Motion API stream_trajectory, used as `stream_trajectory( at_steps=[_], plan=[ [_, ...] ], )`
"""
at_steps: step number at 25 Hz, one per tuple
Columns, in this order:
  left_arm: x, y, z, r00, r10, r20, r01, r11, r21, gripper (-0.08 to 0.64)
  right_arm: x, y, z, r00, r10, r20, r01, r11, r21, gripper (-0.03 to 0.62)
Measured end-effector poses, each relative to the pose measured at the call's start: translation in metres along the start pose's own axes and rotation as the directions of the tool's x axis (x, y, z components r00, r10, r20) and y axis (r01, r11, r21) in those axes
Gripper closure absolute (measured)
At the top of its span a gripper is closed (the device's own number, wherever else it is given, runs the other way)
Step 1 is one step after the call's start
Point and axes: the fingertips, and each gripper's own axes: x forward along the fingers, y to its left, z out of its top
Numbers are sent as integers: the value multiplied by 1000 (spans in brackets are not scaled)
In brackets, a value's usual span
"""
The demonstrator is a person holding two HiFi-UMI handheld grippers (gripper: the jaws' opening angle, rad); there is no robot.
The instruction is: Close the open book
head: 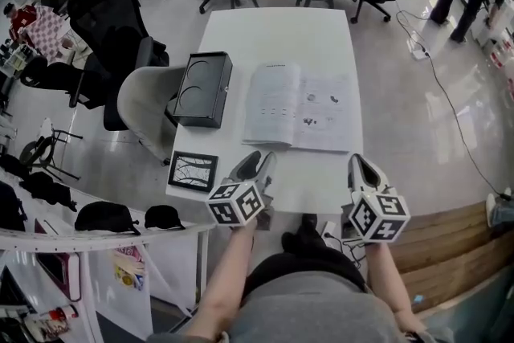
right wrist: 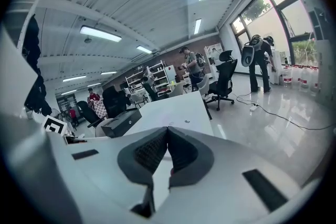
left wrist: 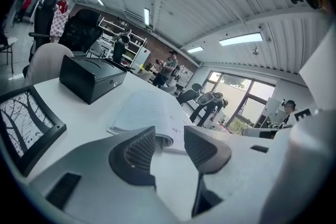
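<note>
Table (head: 277,32): white, carries everything.
Open book (head: 299,107): flat mid-table, pages up.
Left gripper (left wrist: 169,136): fingers apart, empty, just short of the book's near-left corner. Best to slip one finger under that cover, then swing it over the spine.
Right gripper (right wrist: 168,135): fingers together, holding nothing. It could steady the right page.

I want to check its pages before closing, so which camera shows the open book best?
The head view: the open book lies flat, both pages fully visible from above. The left gripper view shows the book low and foreshortened; the right gripper view shows no book.
</note>
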Motion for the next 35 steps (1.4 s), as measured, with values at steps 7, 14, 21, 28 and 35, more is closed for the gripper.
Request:
stream_trajectory(
  at_steps=[7,14,21,28,35],
  plan=[
    [25,2,-8,999,-12,-48,9,997,-71,400,12,-5,6,1000,1,-4,0,1000,22,588],
    [45,2,-21,995,-26,-97,10,988,-154,400,20,-10,3,1000,14,-20,-14,999,31,588],
    [58,11,-28,994,-29,-108,-2,963,-269,399,29,-18,4,999,16,-34,-15,1000,26,588],
    [70,12,-31,993,-87,-75,45,897,-440,399,40,-19,5,998,26,-52,-25,999,20,588],
    [80,16,-27,994,-95,-48,57,857,-512,399,51,-17,3,996,41,-82,-40,999,12,588]
  ],
)
